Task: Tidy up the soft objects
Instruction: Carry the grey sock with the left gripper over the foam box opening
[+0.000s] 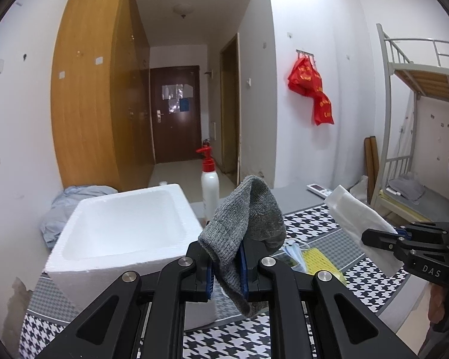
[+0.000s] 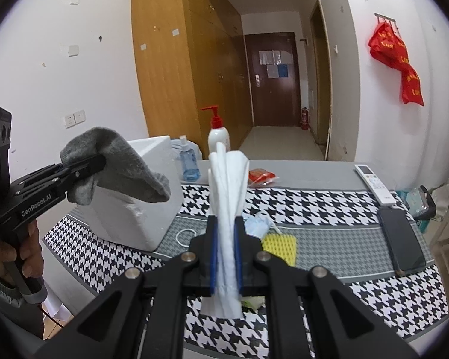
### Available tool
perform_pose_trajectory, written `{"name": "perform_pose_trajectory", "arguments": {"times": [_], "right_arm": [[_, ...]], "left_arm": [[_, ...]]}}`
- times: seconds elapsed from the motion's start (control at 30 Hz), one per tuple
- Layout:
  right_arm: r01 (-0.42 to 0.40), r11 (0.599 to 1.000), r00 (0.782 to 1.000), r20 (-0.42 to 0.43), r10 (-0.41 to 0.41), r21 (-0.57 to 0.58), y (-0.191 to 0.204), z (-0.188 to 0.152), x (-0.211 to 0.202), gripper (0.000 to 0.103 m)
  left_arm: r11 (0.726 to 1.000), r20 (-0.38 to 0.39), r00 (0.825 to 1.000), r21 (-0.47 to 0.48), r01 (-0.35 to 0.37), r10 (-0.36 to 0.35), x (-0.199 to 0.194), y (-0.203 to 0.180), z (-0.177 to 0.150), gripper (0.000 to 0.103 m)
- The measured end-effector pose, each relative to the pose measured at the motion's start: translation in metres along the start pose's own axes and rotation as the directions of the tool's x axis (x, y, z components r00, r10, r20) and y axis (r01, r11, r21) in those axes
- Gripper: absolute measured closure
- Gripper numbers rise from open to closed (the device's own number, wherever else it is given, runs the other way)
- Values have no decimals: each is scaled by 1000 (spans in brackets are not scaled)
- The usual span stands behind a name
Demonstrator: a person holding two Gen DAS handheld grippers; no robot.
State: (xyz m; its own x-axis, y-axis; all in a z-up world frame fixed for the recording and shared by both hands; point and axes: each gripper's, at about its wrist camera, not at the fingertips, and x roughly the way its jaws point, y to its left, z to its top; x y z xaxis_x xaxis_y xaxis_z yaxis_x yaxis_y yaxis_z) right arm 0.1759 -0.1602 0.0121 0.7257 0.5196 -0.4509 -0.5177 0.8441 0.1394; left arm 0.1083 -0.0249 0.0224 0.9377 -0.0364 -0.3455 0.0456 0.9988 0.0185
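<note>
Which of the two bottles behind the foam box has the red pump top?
The taller white bottle, standing right of the foam box. The other, a shorter clear blue bottle beside it, has a clear spray top, not a red pump.

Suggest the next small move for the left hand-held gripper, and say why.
Probably carry the left hand-held gripper a little forward and left until the grey sock hangs over the open white foam box, then release. The sock is already clamped and lifted clear of the table, the box looks empty, and the right hand-held gripper is busy holding a white cloth.
</note>
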Motion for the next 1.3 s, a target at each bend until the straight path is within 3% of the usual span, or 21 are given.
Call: {"name": "perform_pose_trajectory", "arguments": {"times": [0.7,1.3], "right_arm": [[-90,992,995,24,92,-89,45,18,9,90],[-205,967,978,7,209,-153,85,28,26,90]], "left_arm": [[994,65,993,-51,-97,101,-43,37,0,89],[978,80,980,-118,-174,184,-74,67,0,89]]}}
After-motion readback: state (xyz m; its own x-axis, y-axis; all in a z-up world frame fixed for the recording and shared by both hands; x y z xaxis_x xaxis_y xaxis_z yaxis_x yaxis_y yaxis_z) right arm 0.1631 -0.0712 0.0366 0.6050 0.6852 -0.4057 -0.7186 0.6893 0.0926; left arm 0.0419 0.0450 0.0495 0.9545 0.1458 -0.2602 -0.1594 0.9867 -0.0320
